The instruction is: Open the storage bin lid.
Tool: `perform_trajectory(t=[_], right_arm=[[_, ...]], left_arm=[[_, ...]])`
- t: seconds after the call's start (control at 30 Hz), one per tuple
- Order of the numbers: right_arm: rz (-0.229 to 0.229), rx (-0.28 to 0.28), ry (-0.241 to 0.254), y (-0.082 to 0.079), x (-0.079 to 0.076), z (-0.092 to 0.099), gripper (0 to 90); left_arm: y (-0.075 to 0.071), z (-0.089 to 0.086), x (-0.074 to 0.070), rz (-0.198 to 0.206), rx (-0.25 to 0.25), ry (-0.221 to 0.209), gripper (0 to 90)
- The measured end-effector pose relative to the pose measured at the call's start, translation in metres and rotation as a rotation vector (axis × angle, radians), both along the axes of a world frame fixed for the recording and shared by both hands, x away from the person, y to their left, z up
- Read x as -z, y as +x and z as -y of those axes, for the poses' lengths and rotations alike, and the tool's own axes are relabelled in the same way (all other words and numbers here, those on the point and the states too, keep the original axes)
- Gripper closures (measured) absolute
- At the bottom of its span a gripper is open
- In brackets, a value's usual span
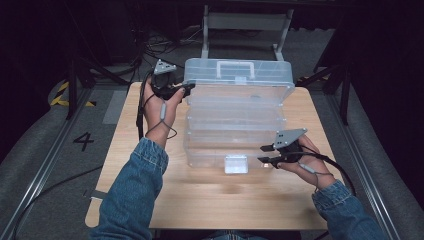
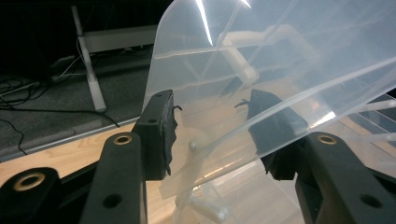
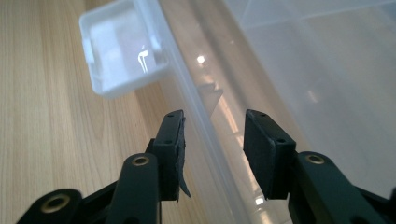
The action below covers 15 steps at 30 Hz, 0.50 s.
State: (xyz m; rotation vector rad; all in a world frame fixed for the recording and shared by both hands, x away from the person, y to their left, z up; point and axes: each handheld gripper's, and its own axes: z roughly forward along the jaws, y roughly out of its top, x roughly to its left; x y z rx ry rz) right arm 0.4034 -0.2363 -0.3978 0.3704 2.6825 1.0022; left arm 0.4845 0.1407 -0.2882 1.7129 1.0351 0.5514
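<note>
Grippers, two: left gripper (image 1: 186, 89) jaws apart astride one clear box's (image 1: 235, 120) raised lid edge (table centre); right gripper (image 1: 264, 153) parted at front rim; its view reveals one latch (image 3: 122, 51)

We see a pale wooden tabletop (image 1: 210, 200) on grey floor (image 1: 45, 150). Beyond the tabletop stands a grey metal frame (image 1: 247, 22) among black cables (image 1: 160, 45); left of it, a painted "4" (image 1: 83, 141) and yellow-black tape (image 1: 62, 94). Darkness surrounds.
</note>
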Motion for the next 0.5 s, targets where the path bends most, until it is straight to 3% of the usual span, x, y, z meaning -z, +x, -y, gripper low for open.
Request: perform_trajectory(t=[0.03,0.1,0.17,0.5], right_arm=[[-0.004,-0.029,-0.05,0.0016,0.0049,-0.0052,63.9],[-0.008,-0.052,-0.085,0.0023,0.0083,-0.0089,71.4],[0.017,-0.057,-0.12,0.0024,0.0086,-0.0106,76.8],[0.032,-0.115,-0.134,0.0012,0.0069,-0.0106,80.4]], left_arm=[[0.001,0.0006,0.0005,0.005,0.001,0.002,51.1],[0.0017,0.0016,0.0014,0.004,-0.004,0.011,50.5],[0.0023,0.0028,0.0023,0.005,-0.01,0.013,49.9],[0.0062,0.0072,0.0054,0.04,-0.047,0.039,54.5]])
